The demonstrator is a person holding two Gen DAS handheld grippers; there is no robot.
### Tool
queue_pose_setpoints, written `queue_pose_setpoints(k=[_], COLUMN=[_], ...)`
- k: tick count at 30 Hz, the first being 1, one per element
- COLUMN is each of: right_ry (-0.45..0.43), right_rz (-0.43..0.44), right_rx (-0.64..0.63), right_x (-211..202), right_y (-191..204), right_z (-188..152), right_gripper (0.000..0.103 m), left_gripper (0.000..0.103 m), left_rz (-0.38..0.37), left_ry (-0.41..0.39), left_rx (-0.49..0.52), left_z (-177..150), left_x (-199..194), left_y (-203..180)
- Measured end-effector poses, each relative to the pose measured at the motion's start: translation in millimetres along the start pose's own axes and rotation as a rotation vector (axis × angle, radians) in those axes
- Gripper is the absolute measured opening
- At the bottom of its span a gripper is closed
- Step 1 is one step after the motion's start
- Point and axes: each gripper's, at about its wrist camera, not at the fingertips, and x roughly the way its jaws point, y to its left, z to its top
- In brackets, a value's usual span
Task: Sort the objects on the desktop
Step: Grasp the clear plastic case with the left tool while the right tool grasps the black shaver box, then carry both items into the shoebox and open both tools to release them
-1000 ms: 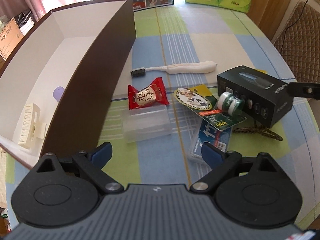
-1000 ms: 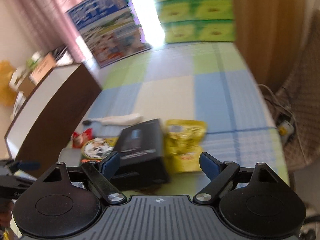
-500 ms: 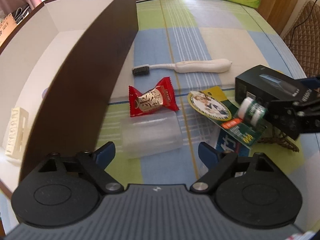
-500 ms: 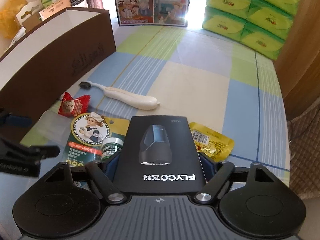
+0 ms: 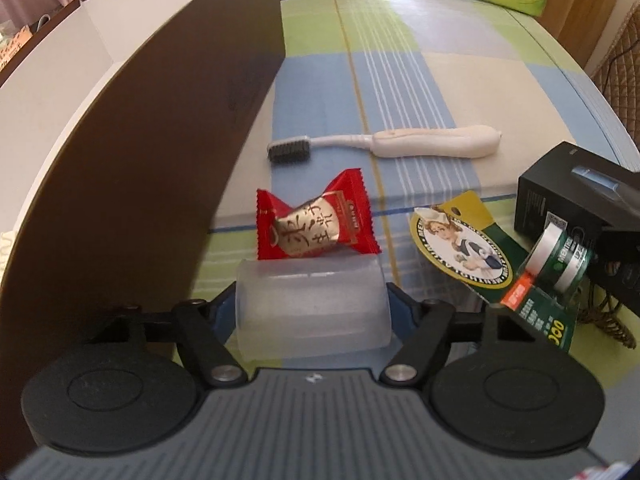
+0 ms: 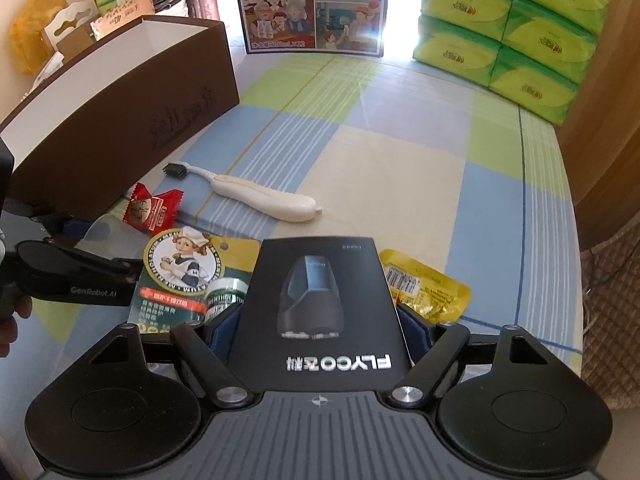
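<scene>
My left gripper (image 5: 311, 307) points steeply down with a frosted translucent plastic case (image 5: 312, 312) lying between its blue pads; the jaws are closing on it, and the pads sit right at the case's two ends, though I cannot tell whether they press yet. Just beyond that case, touching its far edge, lies a red candy wrapper with a gold label (image 5: 316, 222), and farther ahead a white toothbrush with dark bristles (image 5: 384, 146) lies crosswise on the checked tablecloth (image 5: 400, 76). To the left of the claw rises the dark brown wall of the open cardboard box (image 5: 160, 152) (its inside is white). My right gripper (image 6: 316, 332) straddles a black rectangular shaver box printed FLYCO (image 6: 316, 304), which fills the gap from pad to pad, so I read it as grasped by its sides. Left of this claw a small green-and-white jar (image 6: 224, 300) rests on a green card with a cartoon girl (image 6: 180, 268), just beside the box; right of it a yellow foil sachet (image 6: 428, 284) pokes out from behind the box. The left gripper shows at the left edge of the right wrist view.
</scene>
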Motion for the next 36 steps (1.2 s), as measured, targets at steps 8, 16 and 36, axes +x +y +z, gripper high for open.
queue_pose_setpoints(k=[8,16,36], right_ry=[0.043,-0.010,-0.172], right_rz=[-0.033,-0.073,0.035], right_rx=[-0.036,-0.049,0.012], right_x=[19,11,-91], right_y=[3,9,58], right_z=[9,1,-23], right_gripper=[0.081,0.076,0.076], left_gripper=[0.070,0.069,0.069], left_rz=[-0.018,-0.025,-0.095], left_ry=[0.004,0.021,-0.170], left_rx=[0.014,0.014,0.035], left_z=[-16,-41,-44], left_x=[-9,-29,-136], left_y=[5,12,18])
